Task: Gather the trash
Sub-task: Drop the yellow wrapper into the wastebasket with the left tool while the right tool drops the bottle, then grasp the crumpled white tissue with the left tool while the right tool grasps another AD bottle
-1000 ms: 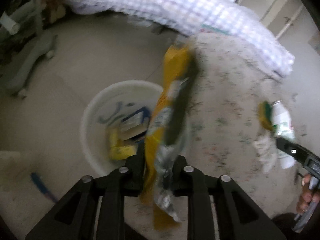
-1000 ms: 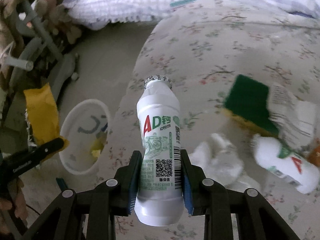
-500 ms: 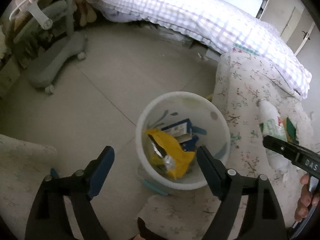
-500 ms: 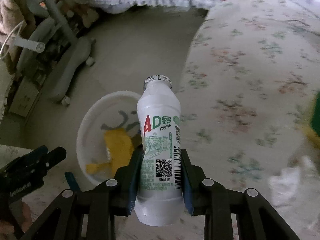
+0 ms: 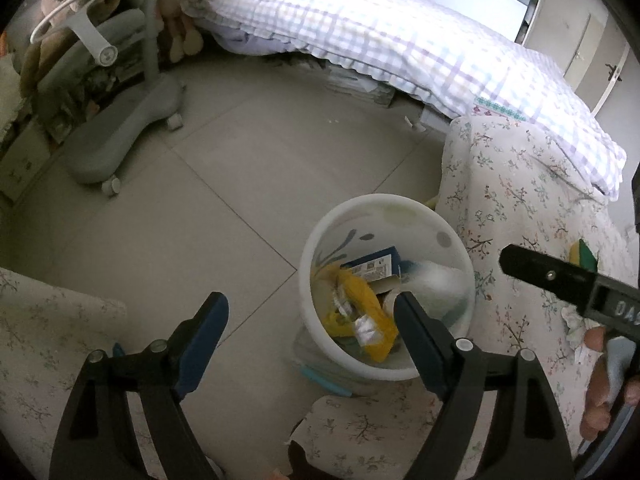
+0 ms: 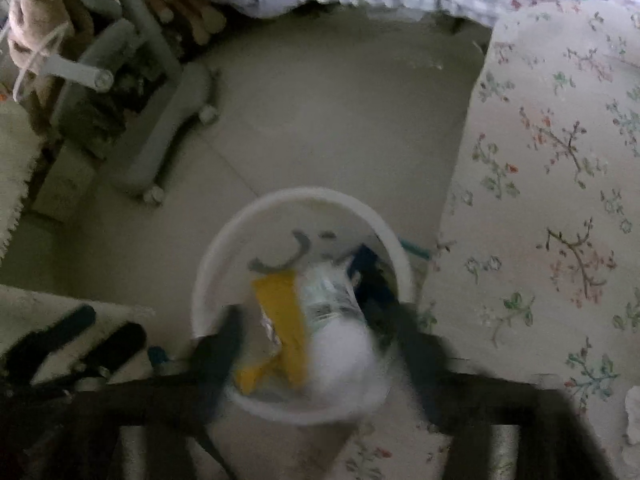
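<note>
Jaws of both the left gripper (image 5: pixel 310 316) and right gripper (image 6: pixel 316 332) stand apart over the bin (image 5: pixel 320 232), the right's having just opened so the bottle (image 6: pixel 340 344) drops beside the wrapper (image 5: pixel 362 308) inside.

Little can be read. In the left wrist view, the side of the right gripper's (image 5: pixel 560 280) black body carries raised letters at the frame's right edge; "DA" is legible, with a cut-off third character that cannot be told. The blue carton (image 5: pixel 374 266) inside the white bin (image 5: pixel 384 204) bears a pale label with dark print, too small to read. The right wrist view is blurred, so the white bottle's (image 6: pixel 336 320) printing cannot be read.
</note>
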Tool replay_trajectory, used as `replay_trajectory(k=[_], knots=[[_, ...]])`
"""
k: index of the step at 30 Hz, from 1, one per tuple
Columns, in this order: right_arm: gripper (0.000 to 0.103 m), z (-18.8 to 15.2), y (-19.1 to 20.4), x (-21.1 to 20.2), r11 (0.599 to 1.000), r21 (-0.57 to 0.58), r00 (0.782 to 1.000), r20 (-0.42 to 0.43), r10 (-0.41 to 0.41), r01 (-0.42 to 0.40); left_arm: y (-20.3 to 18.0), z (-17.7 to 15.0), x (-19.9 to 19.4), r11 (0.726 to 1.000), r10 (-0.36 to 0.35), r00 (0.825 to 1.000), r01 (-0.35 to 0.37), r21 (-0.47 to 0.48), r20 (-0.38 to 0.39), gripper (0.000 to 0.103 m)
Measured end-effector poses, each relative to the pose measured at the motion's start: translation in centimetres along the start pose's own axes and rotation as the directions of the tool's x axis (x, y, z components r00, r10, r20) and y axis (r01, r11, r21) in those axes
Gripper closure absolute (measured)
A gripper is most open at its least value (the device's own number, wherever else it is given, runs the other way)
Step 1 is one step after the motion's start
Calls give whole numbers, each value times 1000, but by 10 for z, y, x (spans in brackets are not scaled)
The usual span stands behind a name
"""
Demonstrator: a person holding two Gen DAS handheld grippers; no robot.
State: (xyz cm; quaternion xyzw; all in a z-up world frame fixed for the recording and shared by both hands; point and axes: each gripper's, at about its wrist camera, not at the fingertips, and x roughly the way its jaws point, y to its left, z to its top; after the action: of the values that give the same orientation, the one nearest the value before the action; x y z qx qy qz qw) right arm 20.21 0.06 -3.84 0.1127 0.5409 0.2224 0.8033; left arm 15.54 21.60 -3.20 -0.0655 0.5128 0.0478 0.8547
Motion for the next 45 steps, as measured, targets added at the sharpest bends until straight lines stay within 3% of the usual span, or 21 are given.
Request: replay_trajectory(k=[9, 20, 29, 35, 42, 45], knots=[[30, -14, -20, -34, 996, -16, 996, 32, -85, 85, -13, -4, -3, 1000, -21, 1000, 21, 14, -4, 16], [30, -46, -107, -99, 966, 52, 966, 44, -254, 251, -55, -7, -3, 996, -75, 997, 77, 55, -35, 16], [30, -62, -183, -146, 930, 159, 939, 41, -341, 331, -97, -7, -6, 989, -103, 993, 108, 97, -57, 16], [30, -73, -223, -151, 910, 207, 930, 7, -367, 358, -125, -9, -5, 983, -124, 989, 134, 128, -82, 16], [30, -78, -247, -132, 913, 222, 940, -74, -334, 342, -169, -17, 0, 967, -156, 978, 179, 183, -136, 16], [37, -82, -252, -125, 919, 239, 949, -110, -294, 313, -188, -22, 1, 957, -170, 973, 201, 207, -157, 16]])
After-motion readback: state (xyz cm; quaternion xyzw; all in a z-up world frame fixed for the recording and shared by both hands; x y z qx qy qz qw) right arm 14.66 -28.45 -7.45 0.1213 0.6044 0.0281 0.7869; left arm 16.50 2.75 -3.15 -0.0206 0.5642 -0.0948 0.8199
